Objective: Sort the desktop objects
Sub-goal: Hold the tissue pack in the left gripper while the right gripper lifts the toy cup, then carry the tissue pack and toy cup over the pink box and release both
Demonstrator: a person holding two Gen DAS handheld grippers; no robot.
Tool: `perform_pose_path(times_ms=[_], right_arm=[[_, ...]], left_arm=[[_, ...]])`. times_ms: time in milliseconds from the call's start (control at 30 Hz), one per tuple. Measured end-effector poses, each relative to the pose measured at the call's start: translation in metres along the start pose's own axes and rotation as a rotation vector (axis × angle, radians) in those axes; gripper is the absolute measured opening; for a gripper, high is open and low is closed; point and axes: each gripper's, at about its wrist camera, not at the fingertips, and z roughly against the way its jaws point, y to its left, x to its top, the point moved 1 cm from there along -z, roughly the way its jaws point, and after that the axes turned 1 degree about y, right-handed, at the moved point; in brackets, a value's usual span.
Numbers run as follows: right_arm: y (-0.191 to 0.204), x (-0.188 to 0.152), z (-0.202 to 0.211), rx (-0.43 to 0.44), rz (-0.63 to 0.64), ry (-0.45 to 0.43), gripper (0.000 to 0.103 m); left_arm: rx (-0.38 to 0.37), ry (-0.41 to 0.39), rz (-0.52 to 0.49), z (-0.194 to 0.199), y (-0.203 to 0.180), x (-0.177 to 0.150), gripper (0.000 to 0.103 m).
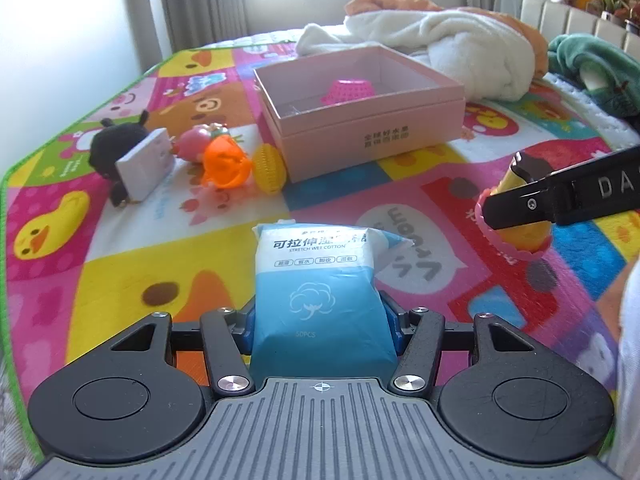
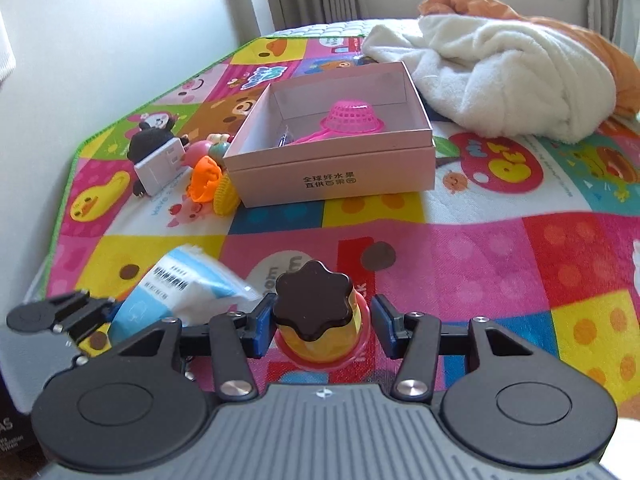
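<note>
My left gripper [image 1: 322,320] is shut on a blue and white pack of cotton pads [image 1: 320,276]; the pack also shows in the right wrist view [image 2: 180,292]. My right gripper [image 2: 320,328] stands around a yellow pudding toy [image 2: 316,312] with a brown top and pink base; its blue pads [image 2: 384,326] sit a little apart from the toy. The toy and the right gripper also show in the left wrist view [image 1: 520,208]. A pink open box [image 1: 360,120] holds a pink basket [image 1: 348,90] further ahead on the mat.
Left of the box lie a black plush [image 1: 116,140], a white block [image 1: 146,166], a pink toy [image 1: 194,144], an orange toy [image 1: 226,162] and a yellow corn toy [image 1: 270,168]. A white blanket [image 1: 460,52] lies behind the box. The mat's green edge [image 1: 60,132] runs along the wall.
</note>
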Motion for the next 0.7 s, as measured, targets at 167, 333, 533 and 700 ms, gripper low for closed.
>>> perform_pose_path(times_ms=[167, 333, 533, 700], right_arm=[[-0.008, -0.003, 0.017, 0.0, -0.011, 0.01, 0.05], [-0.013, 0.0, 0.031, -0.021, -0.003, -0.013, 0.05], [-0.015, 0.008, 0.043, -0.029, 0.011, -0.045, 0.05], [-0.02, 0.019, 0.045, -0.018, -0.001, -0.064, 0.05]], left_arm=[[-0.025, -0.024, 0.005, 0.021, 0.003, -0.003, 0.061], [-0.039, -0.044, 0.008, 0.025, 0.002, 0.002, 0.061], [-0.058, -0.09, -0.024, 0.025, -0.004, 0.023, 0.061], [-0.064, -0.154, -0.062, 0.027, -0.007, 0.048, 0.061]])
